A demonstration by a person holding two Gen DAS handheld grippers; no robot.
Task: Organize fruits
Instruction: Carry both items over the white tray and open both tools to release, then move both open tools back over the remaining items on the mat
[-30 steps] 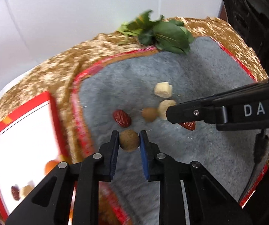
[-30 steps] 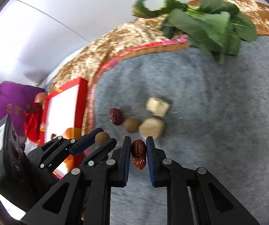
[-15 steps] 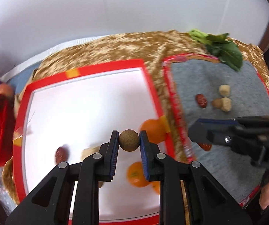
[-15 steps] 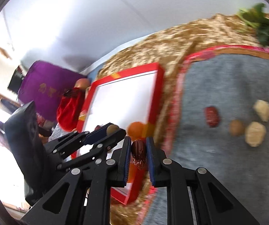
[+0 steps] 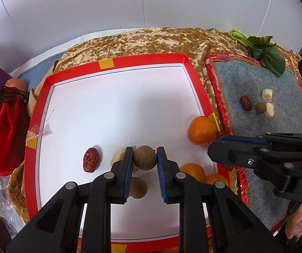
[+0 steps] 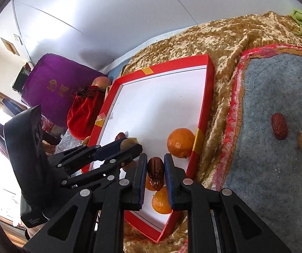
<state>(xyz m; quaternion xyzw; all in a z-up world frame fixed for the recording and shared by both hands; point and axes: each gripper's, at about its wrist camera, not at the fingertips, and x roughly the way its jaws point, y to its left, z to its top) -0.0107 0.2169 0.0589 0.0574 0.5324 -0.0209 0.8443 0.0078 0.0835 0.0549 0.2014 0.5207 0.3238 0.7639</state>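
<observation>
My left gripper (image 5: 145,158) is shut on a round brown longan (image 5: 145,157), held above the white floor of the red-rimmed tray (image 5: 142,60). In the tray lie a red date (image 5: 91,159), a pale chunk (image 5: 117,155), another longan (image 5: 138,187) and three oranges (image 5: 201,130). My right gripper (image 6: 155,174) is shut on a dark red date (image 6: 155,173) over the tray's near right edge (image 6: 201,130). On the grey felt mat (image 5: 254,84) remain a red date (image 5: 246,102), a longan (image 5: 261,107) and two pale chunks (image 5: 267,94).
A leafy green vegetable (image 5: 266,52) lies at the mat's far corner. A red velvet pouch (image 5: 1,126) sits left of the tray, with a purple bag (image 6: 54,88) behind it. A gold cloth (image 5: 151,40) covers the table.
Both grippers have lifted their fruit off the grey mat and carried it left to the tray. The left one has come lower over the tray floor.
</observation>
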